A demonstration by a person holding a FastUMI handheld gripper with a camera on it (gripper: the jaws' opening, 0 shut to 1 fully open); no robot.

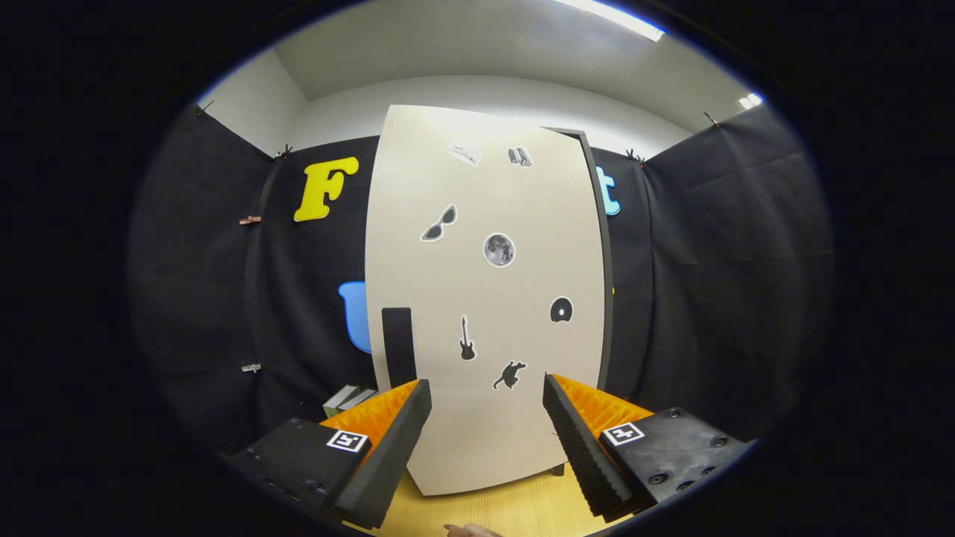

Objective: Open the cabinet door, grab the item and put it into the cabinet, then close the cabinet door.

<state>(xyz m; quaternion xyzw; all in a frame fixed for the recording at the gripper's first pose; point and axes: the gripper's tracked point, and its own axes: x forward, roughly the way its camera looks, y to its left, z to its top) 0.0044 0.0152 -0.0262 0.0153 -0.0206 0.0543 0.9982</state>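
Note:
A tall pale cabinet (485,298) stands on the wooden table just beyond my fingers. Its door (522,186) faces me, covered with small stickers, and sits slightly ajar along its right side, where a dark edge of the cabinet body shows. A black handle (398,347) runs vertically near the door's lower left edge, just above and ahead of my left finger. My gripper (486,391) is open, fingers wide apart with nothing between them. A small greenish-white box (348,400) lies on the table left of the cabinet, partly hidden behind my left finger.
The light wooden table (492,511) runs under the cabinet. Black cloth walls close in behind and on both sides. A fingertip of a person's hand (470,530) shows at the table's near edge between my fingers.

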